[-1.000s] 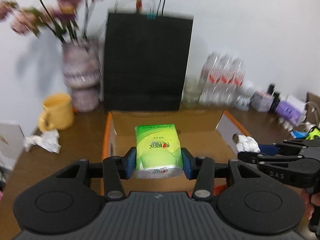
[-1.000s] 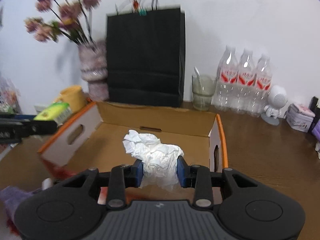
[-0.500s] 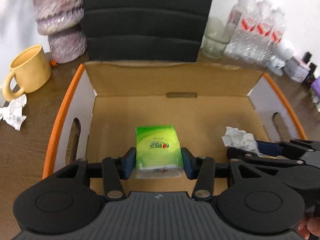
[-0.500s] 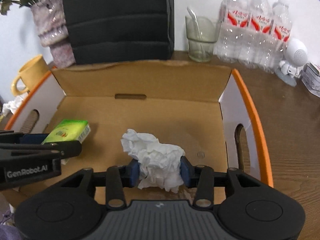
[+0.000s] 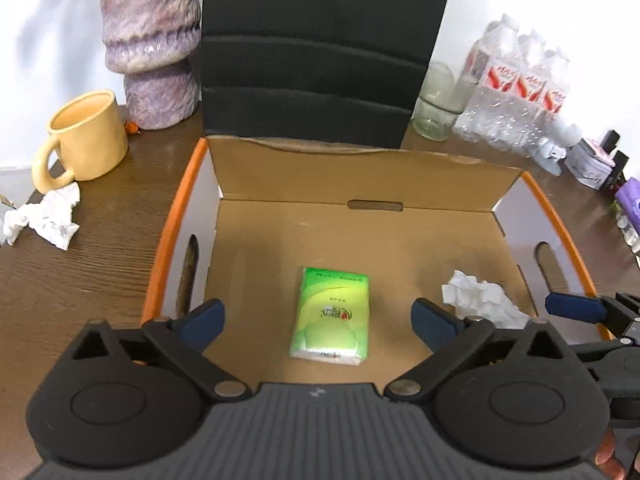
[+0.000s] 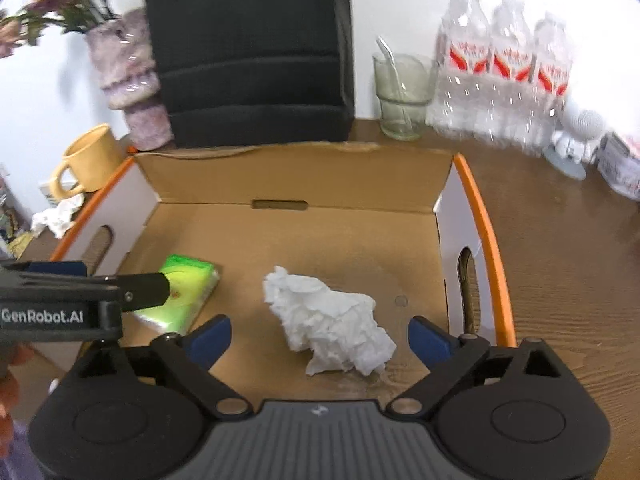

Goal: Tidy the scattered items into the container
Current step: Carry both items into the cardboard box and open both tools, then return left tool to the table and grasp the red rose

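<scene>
While both our claws stand wide and hold nothing, the green tissue pack [image 5: 329, 317] and a crumpled paper ball [image 6: 330, 322] lie flat on the floor of the cardboard box [image 5: 362, 172]. Another paper wad [image 5: 43, 218] sits on the table by the yellow mug [image 5: 85, 135]. We judge it feather-light, soft and crushable; pinch it gently across its bulk with our left claw [image 5: 318, 318], while our right claw [image 6: 320, 338] waits.

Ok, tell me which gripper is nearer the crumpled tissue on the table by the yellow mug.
Left. The left gripper hangs open over the box's left half, the side nearest that crumpled tissue. The right gripper is over the box's far half.
</scene>
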Action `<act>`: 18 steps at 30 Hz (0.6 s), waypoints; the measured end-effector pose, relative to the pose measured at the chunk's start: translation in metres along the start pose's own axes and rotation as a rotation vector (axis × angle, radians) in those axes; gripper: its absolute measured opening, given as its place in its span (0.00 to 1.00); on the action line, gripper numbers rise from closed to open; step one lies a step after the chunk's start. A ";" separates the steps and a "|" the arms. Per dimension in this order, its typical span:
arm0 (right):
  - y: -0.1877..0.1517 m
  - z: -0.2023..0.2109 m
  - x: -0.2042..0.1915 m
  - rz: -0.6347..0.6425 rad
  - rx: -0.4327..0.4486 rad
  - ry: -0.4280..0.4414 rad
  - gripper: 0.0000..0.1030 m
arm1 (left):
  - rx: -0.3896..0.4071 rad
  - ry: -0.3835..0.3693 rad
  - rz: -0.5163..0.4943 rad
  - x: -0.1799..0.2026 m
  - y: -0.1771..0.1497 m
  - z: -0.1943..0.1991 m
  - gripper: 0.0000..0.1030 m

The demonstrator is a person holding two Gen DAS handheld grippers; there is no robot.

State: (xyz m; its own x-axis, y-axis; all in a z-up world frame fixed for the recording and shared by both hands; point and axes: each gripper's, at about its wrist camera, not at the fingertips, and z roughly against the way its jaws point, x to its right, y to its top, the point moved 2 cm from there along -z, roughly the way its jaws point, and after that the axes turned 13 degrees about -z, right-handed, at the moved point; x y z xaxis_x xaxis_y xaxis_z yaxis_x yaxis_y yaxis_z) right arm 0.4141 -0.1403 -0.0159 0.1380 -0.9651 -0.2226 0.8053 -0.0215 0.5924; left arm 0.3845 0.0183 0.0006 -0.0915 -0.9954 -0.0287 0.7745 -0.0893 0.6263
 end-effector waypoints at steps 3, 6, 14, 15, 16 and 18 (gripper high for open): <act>-0.005 0.018 -0.005 0.015 0.019 0.003 0.94 | 0.025 -0.017 0.002 0.001 -0.004 0.017 1.00; -0.013 0.039 -0.008 0.031 0.041 0.005 0.96 | 0.057 -0.024 -0.004 0.003 -0.010 0.037 1.00; -0.056 0.116 -0.011 0.091 0.181 0.062 1.00 | 0.221 -0.050 -0.056 0.001 -0.054 0.117 1.00; -0.063 0.125 -0.011 0.101 0.202 0.070 1.00 | 0.236 -0.043 -0.057 -0.001 -0.062 0.127 1.00; -0.072 0.134 -0.011 0.111 0.221 0.076 1.00 | 0.253 -0.039 -0.057 -0.003 -0.071 0.135 1.00; -0.088 0.148 -0.010 0.124 0.248 0.086 1.00 | 0.281 -0.041 -0.054 -0.008 -0.089 0.149 1.00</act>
State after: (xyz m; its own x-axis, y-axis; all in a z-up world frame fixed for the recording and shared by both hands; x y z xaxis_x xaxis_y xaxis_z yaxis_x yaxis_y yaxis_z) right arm 0.2564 -0.1670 0.0488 0.2832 -0.9390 -0.1951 0.6155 0.0219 0.7878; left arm 0.2228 0.0391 0.0611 -0.1577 -0.9867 -0.0397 0.5646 -0.1230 0.8162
